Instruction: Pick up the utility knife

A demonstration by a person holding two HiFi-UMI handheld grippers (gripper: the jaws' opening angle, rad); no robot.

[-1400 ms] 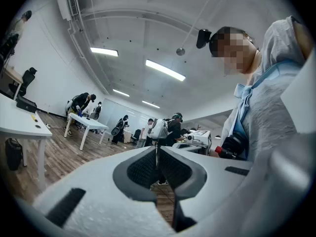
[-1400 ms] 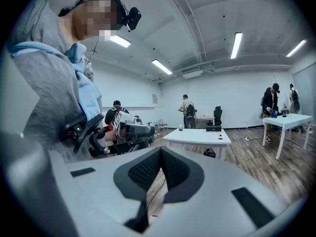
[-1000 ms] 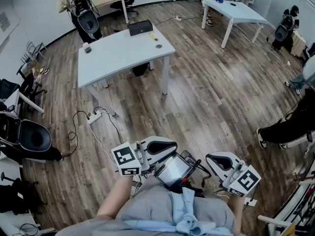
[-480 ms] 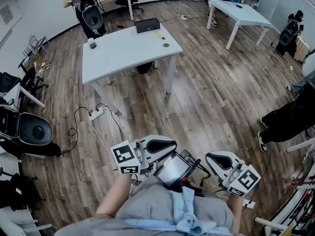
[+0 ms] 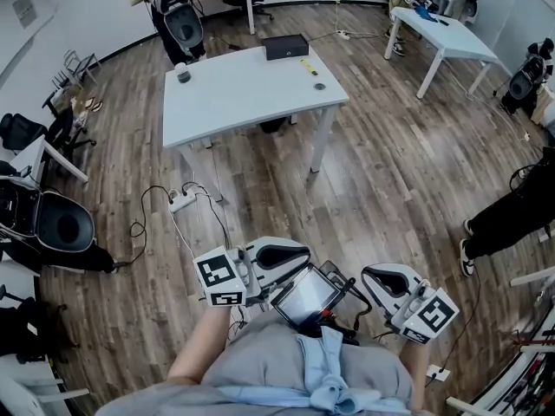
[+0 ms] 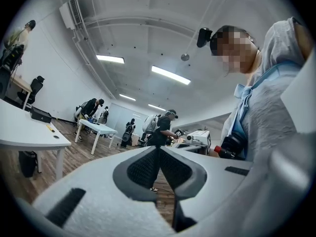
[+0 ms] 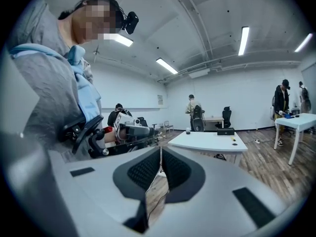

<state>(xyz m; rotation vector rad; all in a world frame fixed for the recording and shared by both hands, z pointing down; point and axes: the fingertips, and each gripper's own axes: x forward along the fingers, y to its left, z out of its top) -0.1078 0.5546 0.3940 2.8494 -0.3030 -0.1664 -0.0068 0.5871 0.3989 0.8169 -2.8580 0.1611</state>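
The utility knife [image 5: 305, 61] is a small yellow thing lying near the far right of a white table [image 5: 243, 102], beside a black box [image 5: 285, 47]. In the left gripper view the knife [image 6: 50, 128] shows far off on that table. Both grippers are held close to the person's waist, a good way from the table. My left gripper [image 5: 303, 252] is shut, its pads [image 6: 148, 168] pressed together with nothing between them. My right gripper [image 5: 369, 275] is shut too and holds nothing; its view shows the white table [image 7: 207, 141] ahead.
A cup [image 5: 183, 74] and a small dark disc [image 5: 320, 86] also lie on the table. A power strip with cables [image 5: 182, 200] lies on the wooden floor before it. Black chairs [image 5: 61, 228] stand at the left, a second white table [image 5: 442, 37] at the far right, a person's legs [image 5: 512, 219] at the right edge.
The white table has shifted right and down in the head view, so it is nearer. Both grippers keep their place at the person's waist, still shut.
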